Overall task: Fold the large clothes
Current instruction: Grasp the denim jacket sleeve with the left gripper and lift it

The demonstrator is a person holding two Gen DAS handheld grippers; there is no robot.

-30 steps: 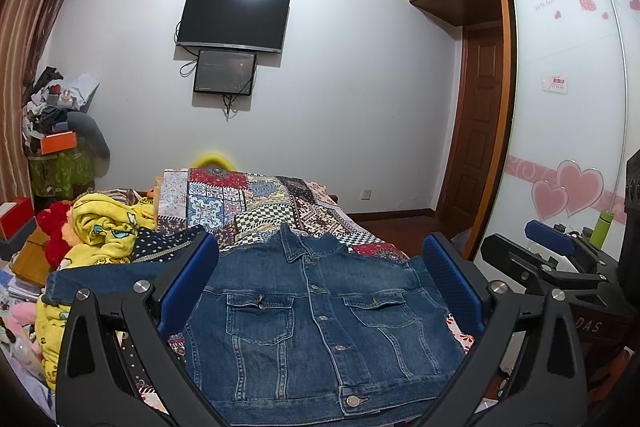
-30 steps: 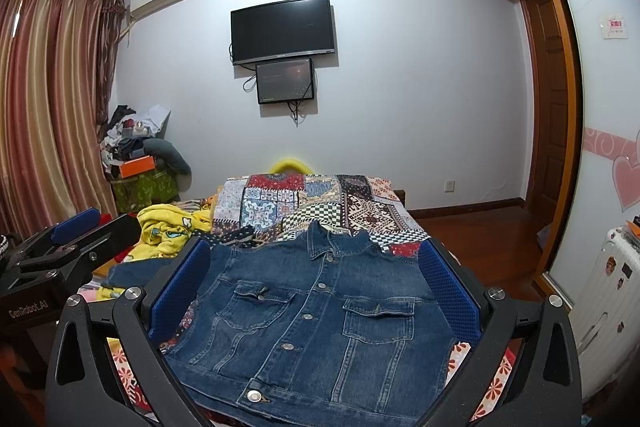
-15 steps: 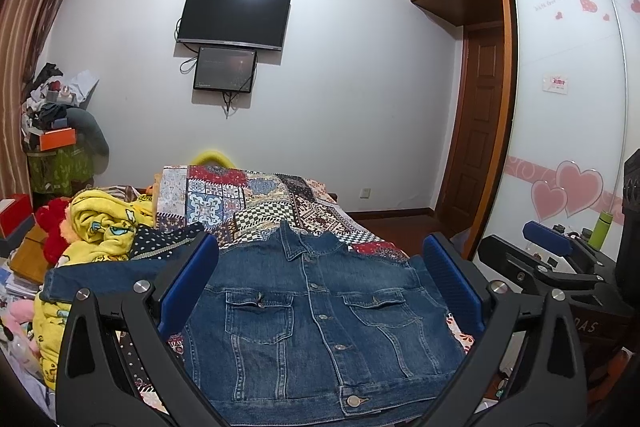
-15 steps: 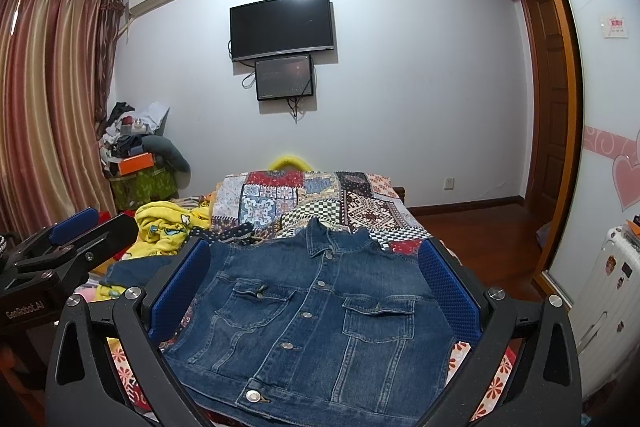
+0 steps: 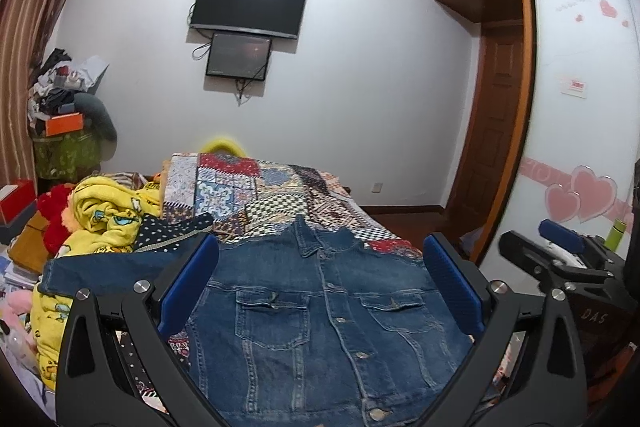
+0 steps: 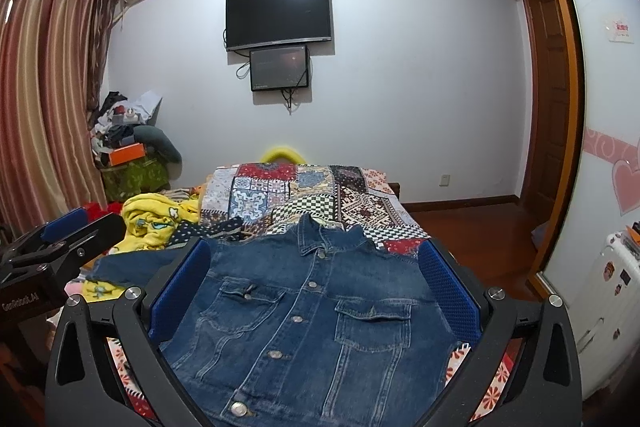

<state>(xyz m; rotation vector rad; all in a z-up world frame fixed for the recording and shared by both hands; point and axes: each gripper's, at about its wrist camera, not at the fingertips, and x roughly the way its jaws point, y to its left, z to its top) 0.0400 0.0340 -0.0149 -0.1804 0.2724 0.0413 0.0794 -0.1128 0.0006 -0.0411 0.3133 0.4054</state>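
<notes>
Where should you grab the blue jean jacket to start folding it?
Probably the sleeve of the denim jacket: it lies spread out flat to the left, beyond the body. Come from the left with the open left gripper and pinch its cuff end.

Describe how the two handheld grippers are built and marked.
Both match: black Y-shaped frames with silver screws and textured blue pads. The left gripper shows white "GenRobot.AI" lettering in the right wrist view; the right gripper shows partial white "DAS" lettering in the left wrist view. No cables or sleeves visible.

Denim jacket (image 5: 320,323) lies flat on the patchwork bedspread (image 5: 256,187), front up, buttoned, collar toward the far end, one sleeve stretched left, right in front of me.
</notes>
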